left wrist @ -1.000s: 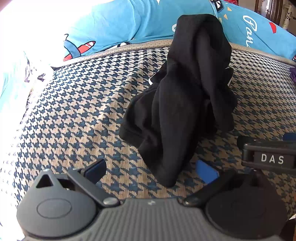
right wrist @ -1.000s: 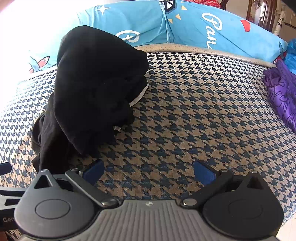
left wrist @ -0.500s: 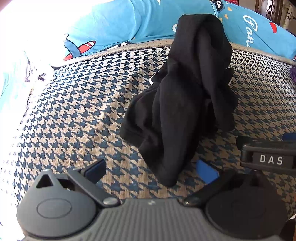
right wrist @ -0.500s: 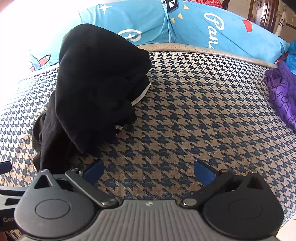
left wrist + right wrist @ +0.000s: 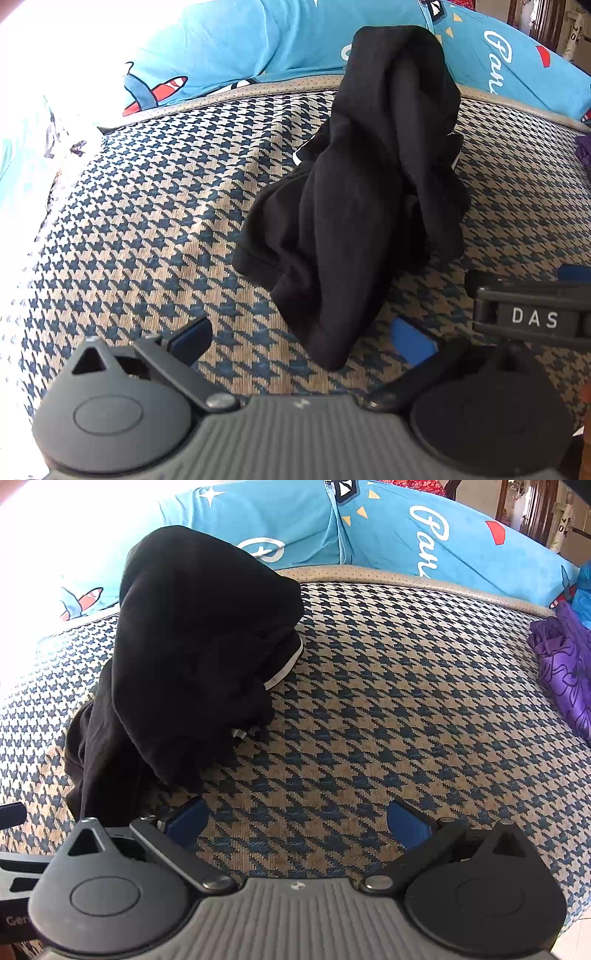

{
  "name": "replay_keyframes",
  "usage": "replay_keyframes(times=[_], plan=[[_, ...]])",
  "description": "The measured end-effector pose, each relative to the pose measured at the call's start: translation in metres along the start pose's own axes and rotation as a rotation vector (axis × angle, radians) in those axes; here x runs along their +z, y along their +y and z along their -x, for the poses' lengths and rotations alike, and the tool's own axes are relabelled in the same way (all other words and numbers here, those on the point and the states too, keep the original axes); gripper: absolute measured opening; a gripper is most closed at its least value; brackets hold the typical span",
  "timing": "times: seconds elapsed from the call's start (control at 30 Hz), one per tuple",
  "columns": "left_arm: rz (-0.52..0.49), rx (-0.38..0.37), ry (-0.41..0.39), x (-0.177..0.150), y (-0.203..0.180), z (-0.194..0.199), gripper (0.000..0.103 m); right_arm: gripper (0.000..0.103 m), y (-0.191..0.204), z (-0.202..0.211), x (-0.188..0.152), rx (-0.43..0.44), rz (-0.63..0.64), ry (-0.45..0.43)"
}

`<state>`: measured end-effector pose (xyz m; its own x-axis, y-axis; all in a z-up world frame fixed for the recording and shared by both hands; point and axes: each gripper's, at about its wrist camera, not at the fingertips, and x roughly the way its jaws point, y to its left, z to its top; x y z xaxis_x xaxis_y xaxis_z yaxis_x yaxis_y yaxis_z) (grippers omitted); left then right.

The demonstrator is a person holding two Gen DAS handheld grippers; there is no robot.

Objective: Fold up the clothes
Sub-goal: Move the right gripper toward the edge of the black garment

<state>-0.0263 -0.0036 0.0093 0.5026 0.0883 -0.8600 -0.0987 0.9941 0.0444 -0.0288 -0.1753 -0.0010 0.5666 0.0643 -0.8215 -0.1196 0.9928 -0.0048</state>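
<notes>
We kept the left gripper (image 5: 301, 341) low over the houndstooth cushion (image 5: 147, 229), its blue-padded fingers (image 5: 412, 345) spread wide apart and clamped on nothing. The lowest fold of the black garment (image 5: 362, 199) hung down between them, nearer the right finger, but we could not tell whether it touched either pad. The garment sat in a crumpled, upright heap on the cushion, with a thin white edge showing at its side. Our right gripper (image 5: 297, 821) was equally wide open and empty, its fingers (image 5: 186, 819) over bare cushion; the black garment (image 5: 192, 657) lay just ahead and to the left of the left finger. Blue printed pillows (image 5: 369, 531) lined the far edge, and a purple cloth (image 5: 565, 672) lay well apart at the right.
</notes>
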Motion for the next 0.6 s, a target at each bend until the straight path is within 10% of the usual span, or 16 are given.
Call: replay_keyframes(times=[0.6], plan=[[-0.002,0.002,-0.004,0.0042,-0.0043,-0.0038,0.103,0.103,-0.0015,0.0014,0.0,-0.013,-0.007,-0.002]])
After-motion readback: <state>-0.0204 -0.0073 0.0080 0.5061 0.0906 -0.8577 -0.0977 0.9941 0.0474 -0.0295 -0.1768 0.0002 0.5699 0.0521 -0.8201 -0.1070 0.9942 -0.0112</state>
